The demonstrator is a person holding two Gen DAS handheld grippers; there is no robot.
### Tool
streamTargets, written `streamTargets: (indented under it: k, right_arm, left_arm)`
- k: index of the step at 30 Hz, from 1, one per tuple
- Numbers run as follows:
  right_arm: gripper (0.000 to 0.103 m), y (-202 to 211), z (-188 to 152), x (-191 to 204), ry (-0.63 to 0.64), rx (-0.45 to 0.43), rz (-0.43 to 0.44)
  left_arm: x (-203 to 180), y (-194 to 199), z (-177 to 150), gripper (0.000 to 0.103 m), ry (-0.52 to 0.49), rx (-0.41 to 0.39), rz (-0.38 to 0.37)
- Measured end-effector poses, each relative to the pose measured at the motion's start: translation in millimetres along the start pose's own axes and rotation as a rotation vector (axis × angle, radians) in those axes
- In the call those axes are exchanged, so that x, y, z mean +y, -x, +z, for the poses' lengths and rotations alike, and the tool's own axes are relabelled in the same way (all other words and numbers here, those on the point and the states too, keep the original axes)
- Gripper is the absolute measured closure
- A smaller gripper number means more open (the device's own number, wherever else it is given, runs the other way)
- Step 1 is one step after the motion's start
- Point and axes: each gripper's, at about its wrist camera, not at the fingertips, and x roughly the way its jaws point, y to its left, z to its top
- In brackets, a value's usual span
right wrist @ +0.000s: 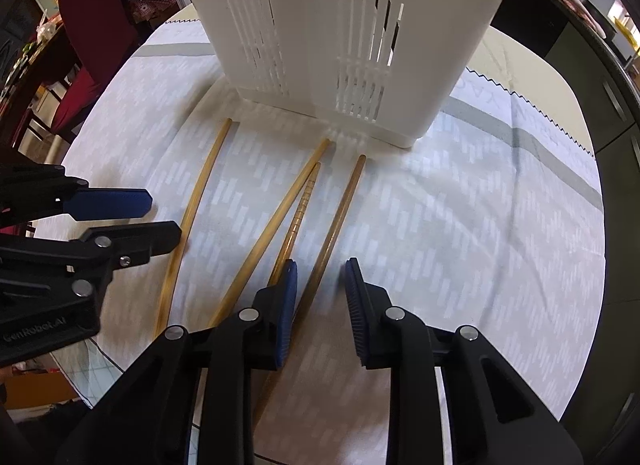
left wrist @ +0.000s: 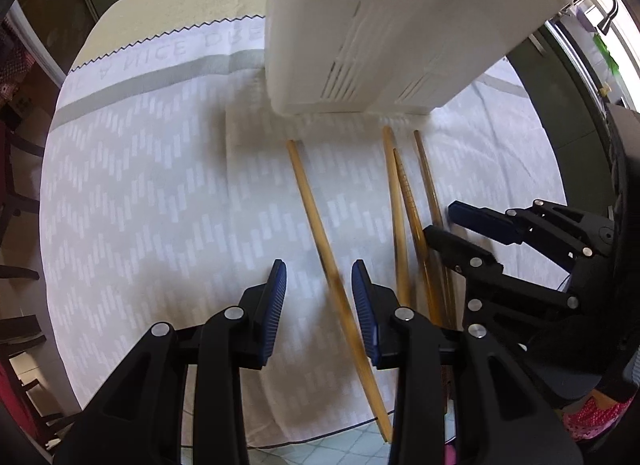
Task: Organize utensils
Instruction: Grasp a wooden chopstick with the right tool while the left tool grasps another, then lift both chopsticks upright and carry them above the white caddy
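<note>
Hand-held grippers, left point(left wrist: 319, 297) and right point(right wrist: 321, 297), each spread astride a chopstick point(left wrist: 320, 233) point(right wrist: 332, 225) on the table point(right wrist: 480, 225); pick-up step. Next: pinch, lift, drop into caddy point(right wrist: 340, 37).

Four chopsticks point(right wrist: 256, 261), white holder point(right wrist: 320, 45), cloth point(right wrist: 480, 225)

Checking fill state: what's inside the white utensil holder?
Through the slots of the white utensil holder, only dark gaps and one indistinct dark shape at the right show. Its solid walls cover the rest, and its top is out of frame.
</note>
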Motion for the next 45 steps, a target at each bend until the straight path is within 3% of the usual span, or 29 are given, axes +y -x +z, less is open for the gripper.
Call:
streamTargets:
  k: [6, 13, 18, 25, 33, 45]
  right_arm:
    - [0.080, 3.8, -4.3, -6.8, 0.004, 0.001, 0.003]
    - [0.095, 4.4, -4.9, -20.1, -0.012, 0.011, 0.028]
    - [0.096, 6.1, -9.0, -27.5, -0.011, 0.020, 0.025]
    - [0.096, 16.9, -23.8, -57.0, -0.035, 0.020, 0.047]
    - [0.096, 57.8, -43.8, -87.0, -0.086, -0.077, 0.089]
    - [0.096, 133.3, -69.2, -92.6, -0.103, -0.261, 0.113]
  left_arm:
    - [-18.1, -16.4, 3.3, 0.070, -0.015, 0.021, 0.041]
    - [-29.5, -22.4, 10.8, 0.071, -0.029, 0.030, 0.058]
    - [-31.5, -26.0, 14.8, 0.092, -0.060, 0.034, 0.080]
    - [-27.2, -25.3, 15.3, 0.096, -0.114, 0.033, 0.099]
    - [-16.7, -8.4, 18.7, 0.097, -0.121, -0.029, 0.093]
    - [-1.3, 64.6, -4.8, 0.097, -0.149, -0.188, 0.058]
